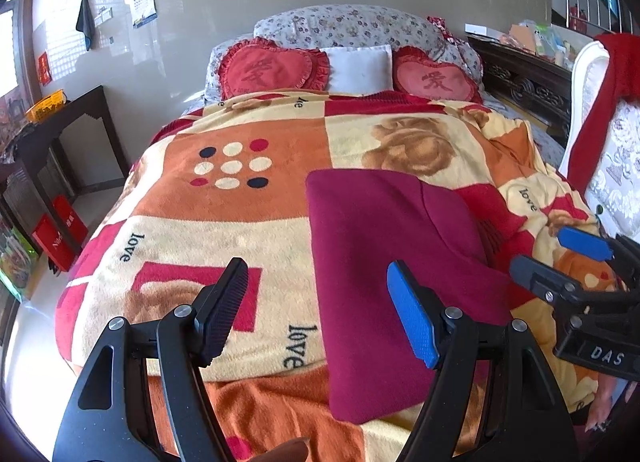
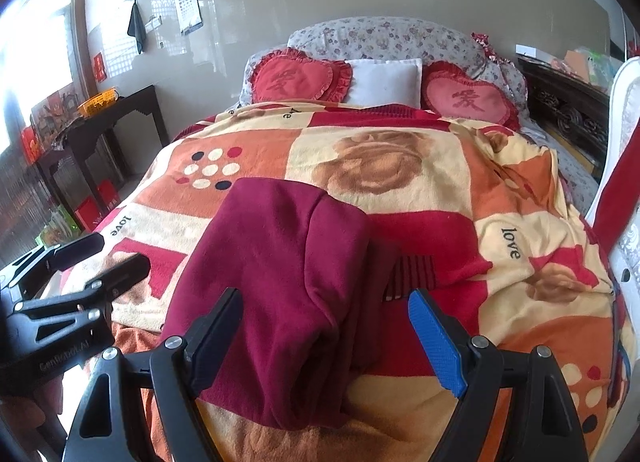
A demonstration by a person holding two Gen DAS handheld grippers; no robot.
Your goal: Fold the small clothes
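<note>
A folded maroon garment (image 1: 384, 262) lies flat on the patterned blanket (image 1: 224, 198) near the bed's front edge; it also shows in the right wrist view (image 2: 280, 278). My left gripper (image 1: 320, 310) is open and empty, held above the garment's left edge. My right gripper (image 2: 328, 338) is open and empty, just in front of the garment's near end. The right gripper also shows at the right of the left wrist view (image 1: 560, 258), and the left gripper at the left of the right wrist view (image 2: 100, 258).
Two red heart cushions (image 1: 272, 72) and a white pillow (image 1: 360, 68) lie at the bed's head. A dark side table (image 1: 60, 134) stands on the left. A white chair with a red cloth (image 1: 600, 102) stands on the right.
</note>
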